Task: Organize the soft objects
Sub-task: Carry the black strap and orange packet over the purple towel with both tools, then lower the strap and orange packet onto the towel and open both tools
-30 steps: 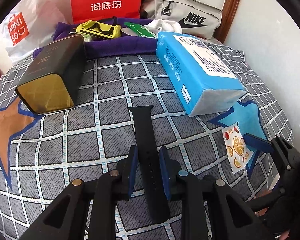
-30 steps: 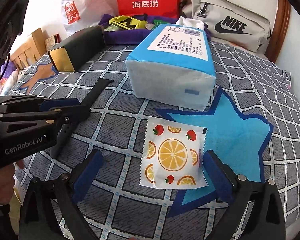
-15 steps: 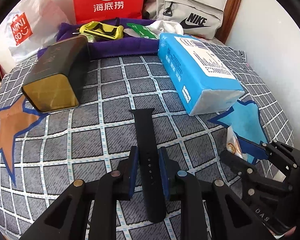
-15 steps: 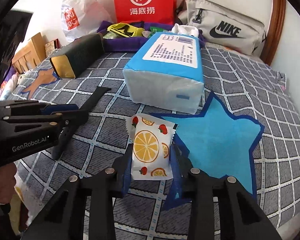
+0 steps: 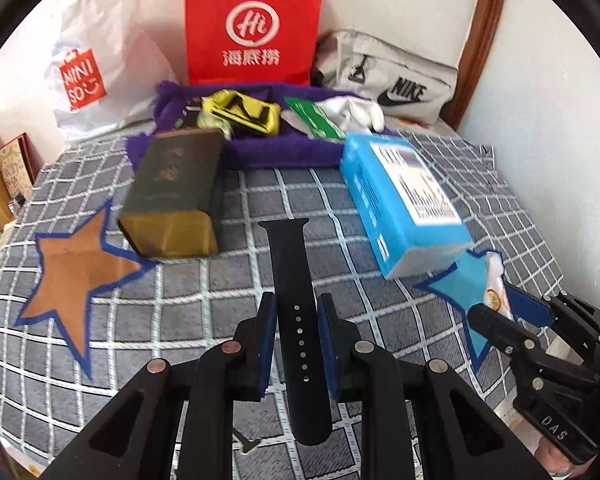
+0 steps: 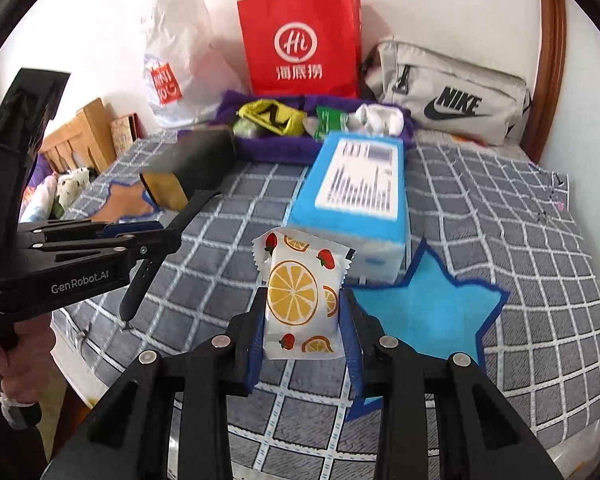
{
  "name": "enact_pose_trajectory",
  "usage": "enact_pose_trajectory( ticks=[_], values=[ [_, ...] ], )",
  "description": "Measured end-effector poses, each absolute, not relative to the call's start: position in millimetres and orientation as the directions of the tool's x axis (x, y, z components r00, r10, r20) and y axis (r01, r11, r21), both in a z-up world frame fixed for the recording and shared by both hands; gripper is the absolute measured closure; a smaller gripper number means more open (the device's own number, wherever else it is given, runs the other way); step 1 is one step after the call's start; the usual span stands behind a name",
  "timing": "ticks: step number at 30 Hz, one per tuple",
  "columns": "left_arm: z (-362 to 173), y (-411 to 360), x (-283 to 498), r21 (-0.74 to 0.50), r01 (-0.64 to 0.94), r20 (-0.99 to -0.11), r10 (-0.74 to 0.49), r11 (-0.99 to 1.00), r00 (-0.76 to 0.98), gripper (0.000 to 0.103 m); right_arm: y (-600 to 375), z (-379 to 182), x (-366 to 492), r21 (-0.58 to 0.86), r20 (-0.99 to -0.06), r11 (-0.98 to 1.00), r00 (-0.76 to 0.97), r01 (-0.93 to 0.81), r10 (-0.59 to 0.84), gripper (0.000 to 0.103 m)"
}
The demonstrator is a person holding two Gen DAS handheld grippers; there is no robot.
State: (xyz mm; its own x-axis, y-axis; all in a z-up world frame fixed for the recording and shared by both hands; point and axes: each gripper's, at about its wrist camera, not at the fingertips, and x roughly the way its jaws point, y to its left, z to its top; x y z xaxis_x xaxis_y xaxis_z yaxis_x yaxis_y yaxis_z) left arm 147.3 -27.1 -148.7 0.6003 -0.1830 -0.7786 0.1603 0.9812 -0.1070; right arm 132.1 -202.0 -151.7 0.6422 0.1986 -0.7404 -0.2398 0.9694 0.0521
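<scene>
The left tongs [image 5: 296, 336] were pressed together on a black watch strap [image 5: 294, 280], pinching it across its width. The long axis of the strap ran straight away from the tongs, with its far end pointing toward the purple tray [image 5: 260, 152] at the far side of the bed. The right tongs [image 6: 302, 316] had just been closing and now pinched a small packet with orange and strawberry prints [image 6: 300, 296] by its two sides; the packet stood almost upright between the pads.

Both things seemed lifted off the checked bedcover [image 6: 500, 208]. The tray lay far ahead of both tongs, and already held some soft things. Between the right tongs and the tray stood the blue tissue pack [image 6: 356, 184], directly in the way. The dark box [image 5: 172, 196] lay to the left of the strap's path. In my judgement the left hand had the more open way to the tray, while the right hand must go over or around the tissue pack.
</scene>
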Motion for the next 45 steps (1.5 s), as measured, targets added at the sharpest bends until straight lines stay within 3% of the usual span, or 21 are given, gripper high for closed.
enact_pose_trajectory(
  ticks=[21,45],
  values=[
    [-85,9,195,-0.121,0.100,-0.718,-0.156,0.988,0.679,0.083,-190,-90,196,0.057,-0.683,0.970,0.699,-0.238,0.211,0.069],
    [-75,42,319,-0.180,0.052,-0.738,-0.170,0.982,0.654,0.083,-193,-75,337,0.120,-0.665,0.964,0.701,-0.238,0.256,0.069]
  ],
)
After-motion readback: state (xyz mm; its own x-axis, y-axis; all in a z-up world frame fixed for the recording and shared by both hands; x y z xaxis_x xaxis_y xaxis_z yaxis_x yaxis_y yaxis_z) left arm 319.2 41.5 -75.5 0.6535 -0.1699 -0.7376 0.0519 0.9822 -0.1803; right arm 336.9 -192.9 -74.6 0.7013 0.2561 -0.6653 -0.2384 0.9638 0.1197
